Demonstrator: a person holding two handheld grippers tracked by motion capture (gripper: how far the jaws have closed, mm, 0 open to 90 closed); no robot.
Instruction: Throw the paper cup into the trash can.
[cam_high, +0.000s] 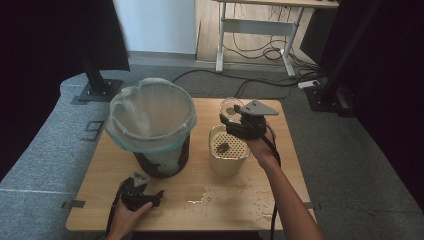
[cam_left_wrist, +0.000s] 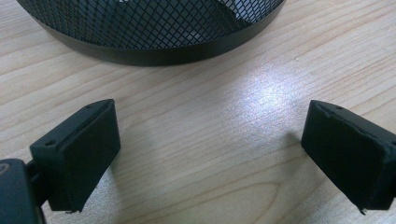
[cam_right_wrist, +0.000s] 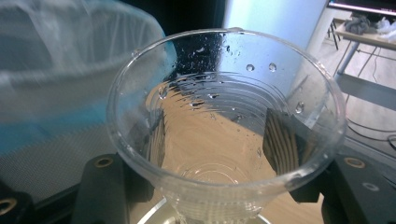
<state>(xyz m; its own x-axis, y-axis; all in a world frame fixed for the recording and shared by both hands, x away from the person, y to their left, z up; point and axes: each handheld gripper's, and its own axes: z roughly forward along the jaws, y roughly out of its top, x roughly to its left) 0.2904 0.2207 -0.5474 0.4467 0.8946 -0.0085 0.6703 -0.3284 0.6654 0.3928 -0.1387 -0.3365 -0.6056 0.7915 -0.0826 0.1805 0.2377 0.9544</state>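
My right gripper (cam_high: 234, 119) is shut on a clear plastic cup (cam_high: 230, 106), held above the far side of a cream strainer tub (cam_high: 229, 149). In the right gripper view the cup (cam_right_wrist: 224, 130) is empty, with water drops on its wall, and both jaws press its sides. The tub has a perforated insert with a dark lump (cam_high: 223, 147) on it. My left gripper (cam_high: 148, 198) rests low on the table near the front edge, open, with nothing between its fingers (cam_left_wrist: 79, 154). It faces the base of the black mesh bin (cam_left_wrist: 154, 28).
The mesh bin (cam_high: 150, 125) lined with a translucent bag stands at the table's left middle. Spilled water and crumbs (cam_high: 220, 192) lie on the wooden table (cam_high: 280, 175) in front of the tub. A desk frame and cables lie on the floor behind.
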